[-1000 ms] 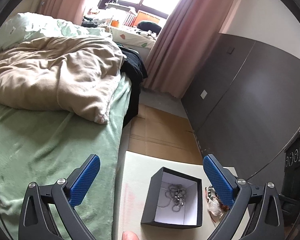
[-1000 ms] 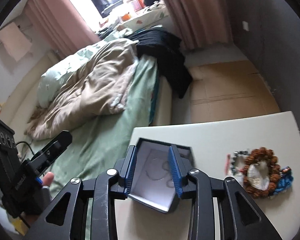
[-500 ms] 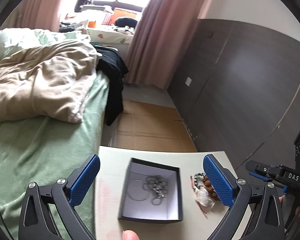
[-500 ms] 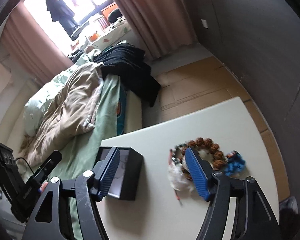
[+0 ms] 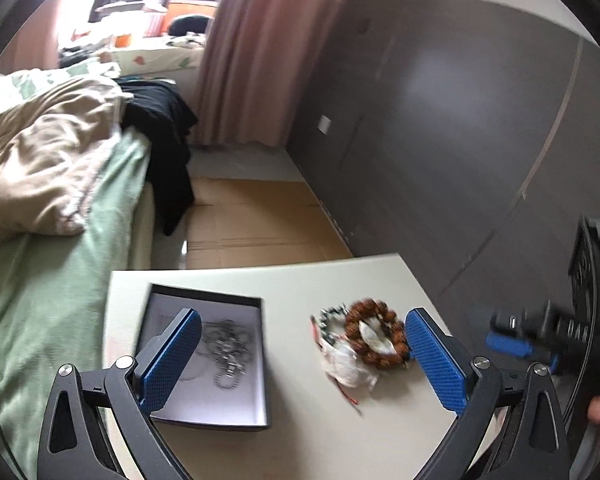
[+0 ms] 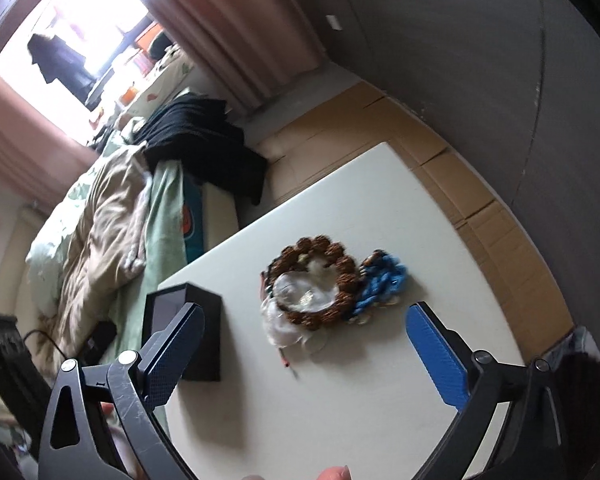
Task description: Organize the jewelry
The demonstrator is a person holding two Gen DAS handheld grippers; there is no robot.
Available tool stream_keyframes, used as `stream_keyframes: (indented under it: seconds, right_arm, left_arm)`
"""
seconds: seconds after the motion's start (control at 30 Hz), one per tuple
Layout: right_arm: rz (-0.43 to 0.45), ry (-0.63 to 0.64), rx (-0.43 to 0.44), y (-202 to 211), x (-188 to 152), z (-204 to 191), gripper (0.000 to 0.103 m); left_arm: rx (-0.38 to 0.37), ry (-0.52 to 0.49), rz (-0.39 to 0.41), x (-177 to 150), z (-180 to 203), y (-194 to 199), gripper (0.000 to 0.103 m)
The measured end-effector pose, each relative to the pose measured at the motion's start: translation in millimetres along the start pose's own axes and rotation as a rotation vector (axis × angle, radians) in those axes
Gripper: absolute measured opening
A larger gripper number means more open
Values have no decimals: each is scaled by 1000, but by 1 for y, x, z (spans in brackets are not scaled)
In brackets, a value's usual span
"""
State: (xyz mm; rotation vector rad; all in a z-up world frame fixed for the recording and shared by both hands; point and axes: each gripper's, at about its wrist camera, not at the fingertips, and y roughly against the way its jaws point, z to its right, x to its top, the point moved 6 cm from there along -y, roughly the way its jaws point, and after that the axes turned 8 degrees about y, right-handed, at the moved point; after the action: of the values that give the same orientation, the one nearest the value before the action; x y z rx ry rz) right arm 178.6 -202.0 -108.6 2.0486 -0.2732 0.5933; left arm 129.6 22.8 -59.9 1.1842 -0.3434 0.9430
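**Two tools spread wide over the bench, jewelry in two spots**

Two tools are in your hands, and both stand wide with nothing between their blue pads. Your left tool (image 5: 300, 364) hangs above the bench (image 5: 320, 280); its left pad sits over the open black box (image 5: 208, 364) and its right pad lies just beside the jewelry pile. Your right tool (image 6: 308, 356) hovers over the same bench (image 6: 380, 400) from the other side, the pile framed between its pads but farther out, apart from both.

Inside the box, on its white lining, you have a silver chain (image 5: 226, 354) bunched up near the middle (the picture is blurred, so the links are hard to read). In the right wrist view you see only the dark outer wall of the box (image 6: 192, 320), standing near the bench edge by the bed.

The pile lies well apart from the box, on the bare bench. It holds a brown bead bracelet (image 6: 316, 280) coiled in a ring, a pale, translucent item (image 6: 300, 300) inside and under that ring (what it is, you cannot tell), and a blue beaded piece (image 6: 382, 280) touching the bracelet on its right side. In the left wrist view the bracelet (image 5: 374, 336) shows again with a small string of dark beads (image 5: 332, 320) at its left.

Beyond the bench lies the bed (image 5: 60, 264) with a beige blanket (image 5: 40, 168).
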Motion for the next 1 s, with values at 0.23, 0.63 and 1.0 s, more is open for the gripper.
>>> stream_keyframes:
  seconds: [0.23, 0.63, 1.0]
  right_arm:
    - [43, 34, -34, 11, 7, 17, 103]
    - [58, 67, -12, 17, 11, 30, 103]
    - [-1, 34, -23, 9, 8, 48, 103]
  left_arm:
    - [5, -140, -81, -26, 29, -24, 92]
    - [37, -268, -235, -70, 53, -80, 78]
    - [55, -268, -311, -84, 48, -115, 61]
